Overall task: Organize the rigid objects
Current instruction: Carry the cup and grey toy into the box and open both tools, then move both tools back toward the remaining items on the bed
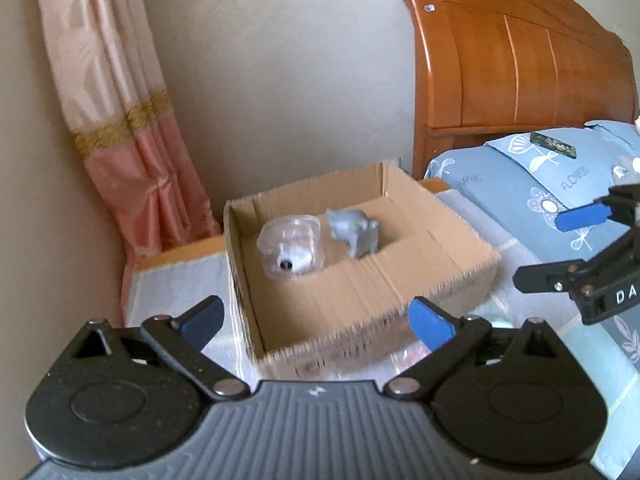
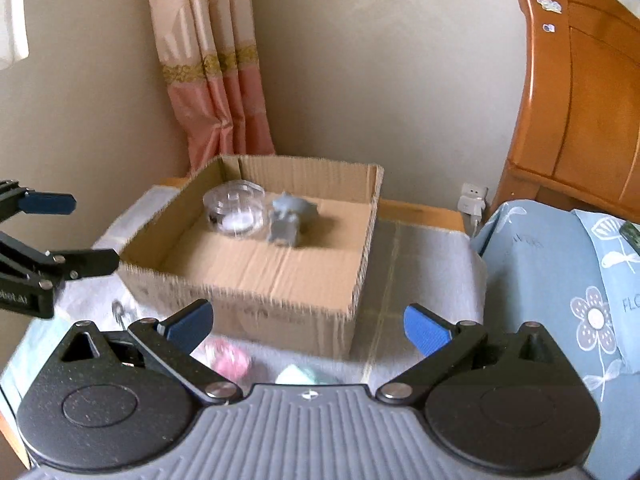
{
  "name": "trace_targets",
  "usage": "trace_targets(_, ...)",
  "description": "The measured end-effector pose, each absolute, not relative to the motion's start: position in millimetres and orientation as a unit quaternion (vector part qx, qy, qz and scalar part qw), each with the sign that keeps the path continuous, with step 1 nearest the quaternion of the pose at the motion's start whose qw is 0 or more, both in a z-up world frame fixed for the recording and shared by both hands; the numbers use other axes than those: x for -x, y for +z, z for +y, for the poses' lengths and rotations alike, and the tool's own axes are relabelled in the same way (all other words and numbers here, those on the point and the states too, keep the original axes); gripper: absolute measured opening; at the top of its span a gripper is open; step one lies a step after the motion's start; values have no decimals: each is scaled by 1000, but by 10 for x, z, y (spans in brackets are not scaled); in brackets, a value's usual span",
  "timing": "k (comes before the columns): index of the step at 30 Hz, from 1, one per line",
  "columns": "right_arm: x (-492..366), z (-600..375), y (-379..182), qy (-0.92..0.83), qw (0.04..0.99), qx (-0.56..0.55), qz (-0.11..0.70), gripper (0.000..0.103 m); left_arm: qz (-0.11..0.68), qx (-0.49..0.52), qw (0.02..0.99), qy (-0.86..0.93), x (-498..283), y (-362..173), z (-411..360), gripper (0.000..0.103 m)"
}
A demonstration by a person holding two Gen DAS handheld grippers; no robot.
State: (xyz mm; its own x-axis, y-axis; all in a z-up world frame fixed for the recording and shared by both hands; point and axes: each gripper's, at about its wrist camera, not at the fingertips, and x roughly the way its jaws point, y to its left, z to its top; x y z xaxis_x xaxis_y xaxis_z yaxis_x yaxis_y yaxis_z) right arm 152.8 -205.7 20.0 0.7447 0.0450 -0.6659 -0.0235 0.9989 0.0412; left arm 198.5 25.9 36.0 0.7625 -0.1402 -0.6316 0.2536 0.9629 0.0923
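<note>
Inside the cardboard box (image 2: 256, 264), at its 12 o'clock end, sit a clear plastic container (image 2: 236, 210) and a grey figurine (image 2: 286, 222), already stowed. Left gripper (image 1: 320, 320) and right gripper (image 2: 308, 326) stand wide open, empty. At 6 o'clock, a pink object (image 2: 230, 360) and a green object (image 2: 304, 376) apparently await sorting.

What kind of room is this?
Most likely a bedroom. There is a wooden headboard, a blue flowered pillow on the bed, and a pink curtain in the corner.
</note>
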Motion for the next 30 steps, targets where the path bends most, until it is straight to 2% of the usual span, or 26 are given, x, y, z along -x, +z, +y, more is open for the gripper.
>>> trace_targets(12, -1030, -1794, -238, 0, 935, -4, 354, 103, 333, -71, 939, -59, -1543, -172, 315, 99)
trace_targets(30, -1061, -1644, -624, -4, 923, 22, 385, 103, 377, -15, 925, -48, -1483, -790, 435, 99)
